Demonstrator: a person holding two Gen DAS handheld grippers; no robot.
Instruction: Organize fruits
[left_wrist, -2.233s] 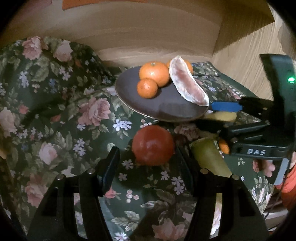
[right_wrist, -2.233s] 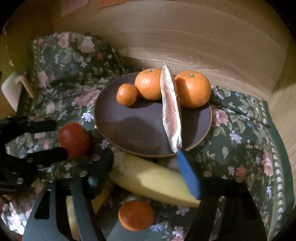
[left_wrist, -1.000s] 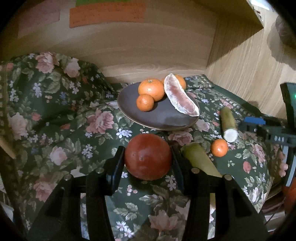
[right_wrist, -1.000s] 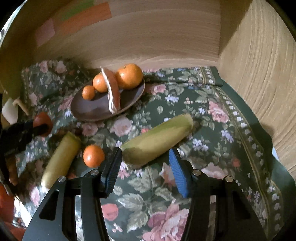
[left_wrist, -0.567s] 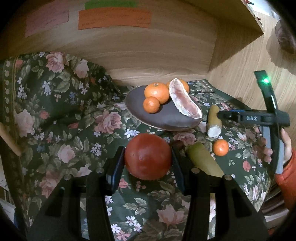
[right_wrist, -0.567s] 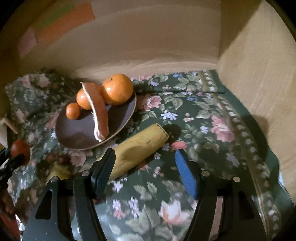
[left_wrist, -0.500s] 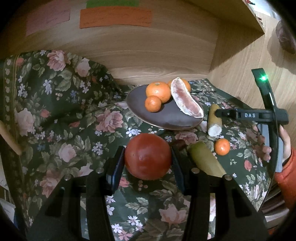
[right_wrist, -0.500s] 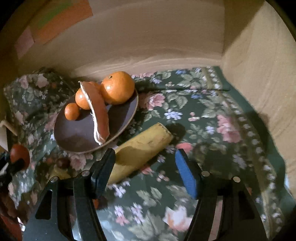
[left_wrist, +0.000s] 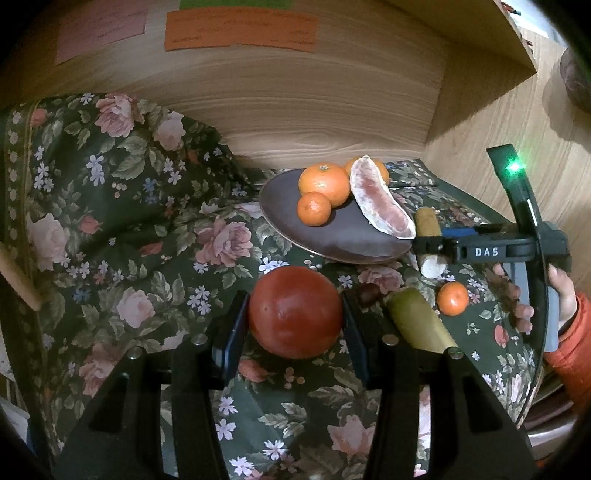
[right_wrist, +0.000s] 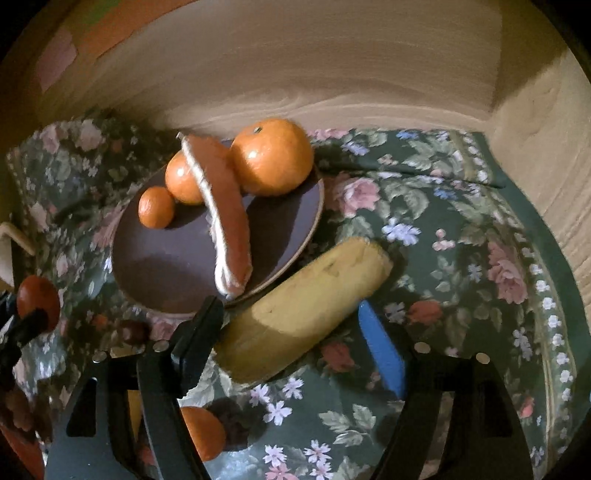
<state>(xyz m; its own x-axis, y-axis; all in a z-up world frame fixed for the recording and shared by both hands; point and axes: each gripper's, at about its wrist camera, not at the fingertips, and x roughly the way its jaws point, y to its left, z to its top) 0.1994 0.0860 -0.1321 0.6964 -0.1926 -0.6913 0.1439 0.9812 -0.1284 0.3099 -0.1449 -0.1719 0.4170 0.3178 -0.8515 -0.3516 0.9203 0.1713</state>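
Note:
My left gripper (left_wrist: 295, 332) is shut on a red tomato (left_wrist: 294, 312), held above the floral cloth in front of the dark plate (left_wrist: 288, 229). The plate holds three oranges (left_wrist: 324, 184) and a pomelo wedge (left_wrist: 382, 208). My right gripper (right_wrist: 291, 339) is open around a yellow banana piece (right_wrist: 306, 306) lying right of the plate (right_wrist: 173, 273); its fingers do not press it. In the left wrist view the right gripper (left_wrist: 436, 242) sits over that piece (left_wrist: 427, 225). The tomato shows at far left in the right wrist view (right_wrist: 37, 297).
A second yellow-green banana piece (left_wrist: 417, 325) and a small loose orange (left_wrist: 452, 298) lie on the cloth right of the tomato. A wooden back wall (left_wrist: 295, 92) and side wall (right_wrist: 546, 155) enclose the floral cloth (left_wrist: 129, 240). The loose orange also shows behind the right gripper (right_wrist: 203, 432).
The left gripper keeps the tomato, holding nearly still. The right gripper has moved in toward the plate, its open fingers now straddling the banana piece.

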